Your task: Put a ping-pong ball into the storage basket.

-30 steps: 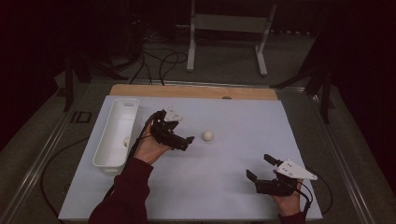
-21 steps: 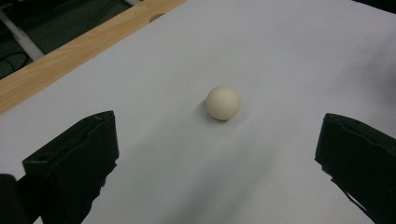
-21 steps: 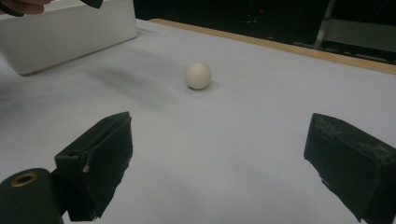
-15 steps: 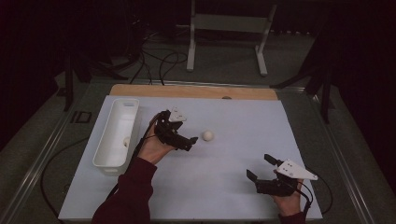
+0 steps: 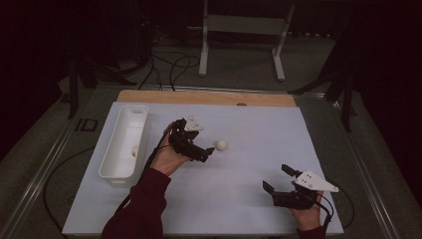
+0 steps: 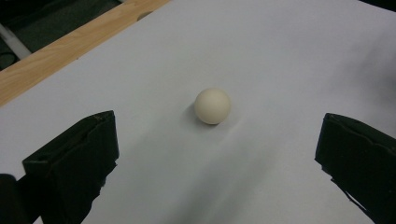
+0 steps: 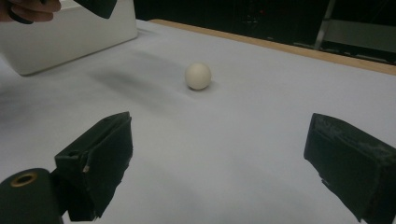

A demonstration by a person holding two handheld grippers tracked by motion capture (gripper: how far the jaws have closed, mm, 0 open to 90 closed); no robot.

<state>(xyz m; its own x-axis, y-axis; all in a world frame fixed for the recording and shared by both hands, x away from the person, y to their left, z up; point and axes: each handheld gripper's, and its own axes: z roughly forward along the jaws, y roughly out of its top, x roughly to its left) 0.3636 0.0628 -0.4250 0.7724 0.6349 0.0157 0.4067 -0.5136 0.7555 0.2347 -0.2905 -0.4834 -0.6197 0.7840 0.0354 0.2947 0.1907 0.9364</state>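
From the high view, the main change from a second ago is the left gripper (image 5: 209,152): it's crept forward and to the right across the white sheet (image 5: 249,199), so its black tips now sit just beside the small cream ball (image 5: 221,145) instead of hanging back from it. The ball itself hasn't budged, it's still out on the sheet a bit right of the white tray (image 5: 112,167). The right gripper (image 5: 278,179) hasn't moved either, parked near the front right corner of the sheet, well apart from the ball, jaws spread with nothing between them. The tray is a long narrow bin lying along the left edge of the sheet, and there's one small pale round thing (image 5: 134,151) sitting in it near the right wall, looks like a second ball but it's too small to be sure. A wooden strip (image 5: 149,96) of table shows beyond the far edge of the sheet.

Left gripper view: jaws wide open, one at each bottom corner, and the ball (image 6: 212,106) is dead centre ahead of them, resting on the sheet, not touched by either jaw.

Right gripper view: also spread wide and holding nothing. The ball (image 7: 198,76) is farther off here, up the middle of the sheet, with the tray (image 7: 70,35) at top left and a bit of the person's other hand (image 7: 30,9) above it.
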